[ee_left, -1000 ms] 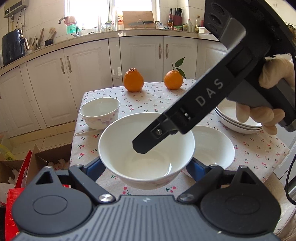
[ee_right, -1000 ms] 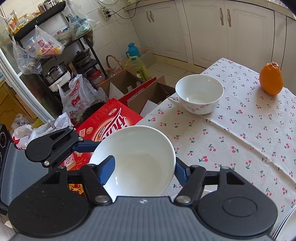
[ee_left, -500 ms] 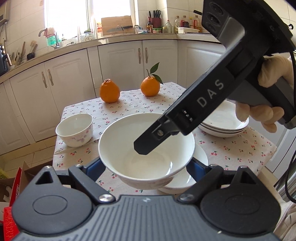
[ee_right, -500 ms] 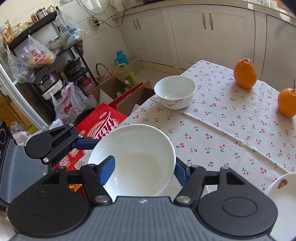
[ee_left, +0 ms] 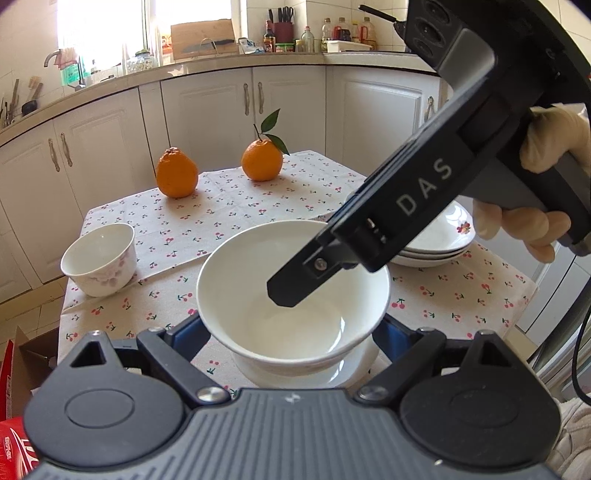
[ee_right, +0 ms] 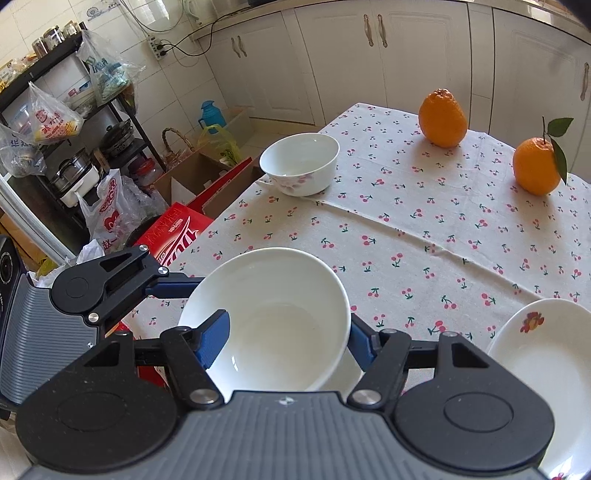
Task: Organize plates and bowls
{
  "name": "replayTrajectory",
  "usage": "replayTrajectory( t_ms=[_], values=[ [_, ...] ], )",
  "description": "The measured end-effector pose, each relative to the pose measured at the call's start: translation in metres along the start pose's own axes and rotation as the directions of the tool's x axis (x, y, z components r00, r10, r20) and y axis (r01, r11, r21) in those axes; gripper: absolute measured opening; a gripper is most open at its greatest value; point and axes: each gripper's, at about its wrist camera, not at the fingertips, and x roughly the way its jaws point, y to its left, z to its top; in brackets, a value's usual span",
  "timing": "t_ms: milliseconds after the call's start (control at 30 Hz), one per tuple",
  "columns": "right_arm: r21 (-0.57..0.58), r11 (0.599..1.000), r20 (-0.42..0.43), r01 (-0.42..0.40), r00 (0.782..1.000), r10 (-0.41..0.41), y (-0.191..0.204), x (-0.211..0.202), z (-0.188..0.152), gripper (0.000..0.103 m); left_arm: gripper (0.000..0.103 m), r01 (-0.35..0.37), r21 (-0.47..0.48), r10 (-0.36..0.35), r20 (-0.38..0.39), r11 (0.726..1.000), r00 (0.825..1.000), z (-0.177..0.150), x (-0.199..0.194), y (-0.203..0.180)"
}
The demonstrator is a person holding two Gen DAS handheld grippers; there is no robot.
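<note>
Kitchen table (ee_left: 229,206): plate stack (ee_left: 439,240) left view; shelf rack (ee_right: 66,122) right view.

Domestic kitchen. Evidence: white base cabinets (ee_left: 207,110) w/ countertop (ee_left: 221,64) along walls, tap (ee_left: 51,61) at window, knife block (ee_left: 282,31), sauce bottles (ee_left: 343,29). Small table w/ cherry-print cloth (ee_right: 424,229). Metal rack (ee_right: 74,122) w/ pots & hanging plastic bags.
</note>
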Motion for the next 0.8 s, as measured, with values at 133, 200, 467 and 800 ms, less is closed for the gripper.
replayTrajectory(
  t_ms=[133, 200, 467, 800],
  values=[
    [0.011, 1.0, -0.006, 0.0, 1.0, 0.0, -0.004, 0.003, -0.004, 0.073, 0.093, 0.002, 0.005, -0.002, -0.018, 1.0, 1.0, -0.002, 0.006, -0.003],
    [0.014, 1.0, -0.008, 0.002, 1.0, -0.002, -0.005, 0.005, -0.006, 0.073, 0.093, 0.003, 0.003, -0.003, -0.027, 1.0, 1.0, -0.003, 0.009, -0.003],
    [0.027, 1.0, -0.021, 0.008, 1.0, -0.008, -0.01, 0.013, -0.011, 0.073, 0.093, 0.007, 0.002, -0.006, -0.051, 1.0, 0.999, -0.006, 0.016, -0.005],
    [0.025, 1.0, -0.024, 0.014, 1.0, -0.014, -0.01, 0.016, -0.013, 0.073, 0.094, 0.023, -0.016, -0.024, -0.053, 1.0, 0.998, -0.007, 0.018, -0.002]
  ],
)
